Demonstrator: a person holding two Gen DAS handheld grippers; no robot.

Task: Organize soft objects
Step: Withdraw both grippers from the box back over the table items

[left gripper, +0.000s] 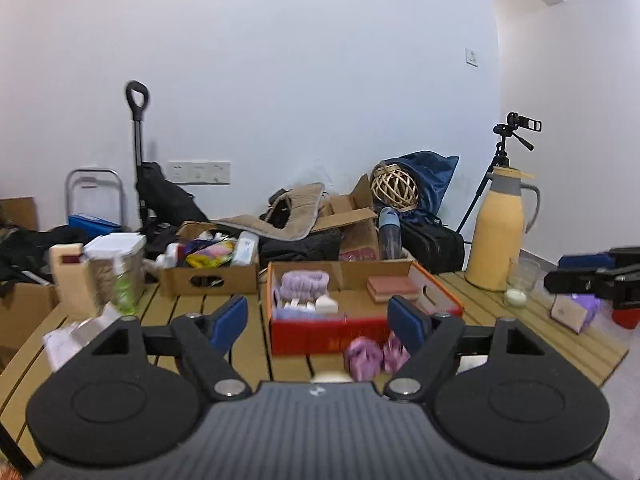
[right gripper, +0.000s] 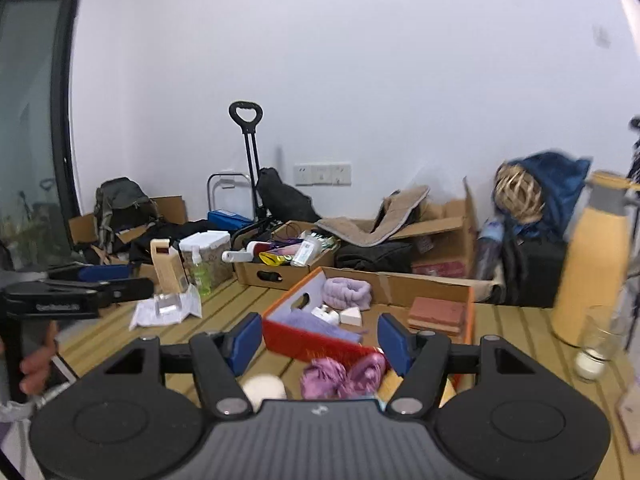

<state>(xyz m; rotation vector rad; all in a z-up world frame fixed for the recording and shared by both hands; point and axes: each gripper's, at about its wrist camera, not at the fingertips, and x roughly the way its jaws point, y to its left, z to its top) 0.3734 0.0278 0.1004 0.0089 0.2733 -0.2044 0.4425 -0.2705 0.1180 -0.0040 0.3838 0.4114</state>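
A red and orange cardboard box [left gripper: 440, 292] [right gripper: 288, 300] stands on the slatted wooden table. In it lie a lilac headband [left gripper: 304, 282] [right gripper: 346, 292], a purple cloth [right gripper: 316, 326], small white sponges [left gripper: 326, 304] [right gripper: 351, 316] and a reddish-brown block [left gripper: 392, 288] [right gripper: 438, 314]. Pink-purple satin scrunchies [left gripper: 366, 354] [right gripper: 340, 376] lie on the table in front of the box, beside a cream round puff [right gripper: 264, 388]. My left gripper [left gripper: 320, 320] is open above them, empty. My right gripper [right gripper: 318, 340] is open and empty, just above the scrunchies.
A yellow thermos [left gripper: 500, 232] [right gripper: 592, 256], a glass with a candle [left gripper: 520, 284] [right gripper: 596, 344] and a purple tissue pack [left gripper: 576, 312] stand at the right. A brown box of toiletries [left gripper: 208, 268] [right gripper: 280, 268], a jar and bottles [left gripper: 116, 268] stand at the left.
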